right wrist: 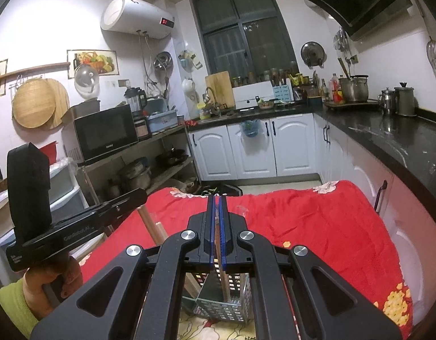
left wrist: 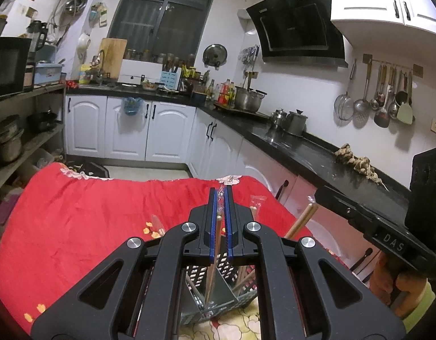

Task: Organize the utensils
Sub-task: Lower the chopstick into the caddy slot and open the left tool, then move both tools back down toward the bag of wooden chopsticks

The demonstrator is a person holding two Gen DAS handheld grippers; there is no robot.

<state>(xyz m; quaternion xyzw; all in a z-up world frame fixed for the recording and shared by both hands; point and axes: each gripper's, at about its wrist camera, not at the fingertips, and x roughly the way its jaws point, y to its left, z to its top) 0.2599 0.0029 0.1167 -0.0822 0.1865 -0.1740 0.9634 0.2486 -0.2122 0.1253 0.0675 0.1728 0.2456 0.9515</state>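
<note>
1. While each wrapped chopstick pair hangs nearly upright over the slotted utensil basket (left wrist: pixel 218 291), the left hand-held gripper (left wrist: pixel 220 198) is clamped on one wrapped chopstick pair (left wrist: pixel 210 272), low ends already inside a compartment.
2. Likewise, the right hand-held gripper (right wrist: pixel 217 206) is clamped on the second chopstick pair (right wrist: pixel 224 280), which reaches down into the basket.
3. Judging by looks, these are light, stiff wooden sticks; the clear sleeve seems slippery, so a pinch near the upper end, square across both sticks, suits best.
4. More wrapped sticks (left wrist: pixel 300 221) lean out of the basket beside them.
5. Under the basket lies a red floral cloth (left wrist: pixel 90 212) over the counter.
</note>
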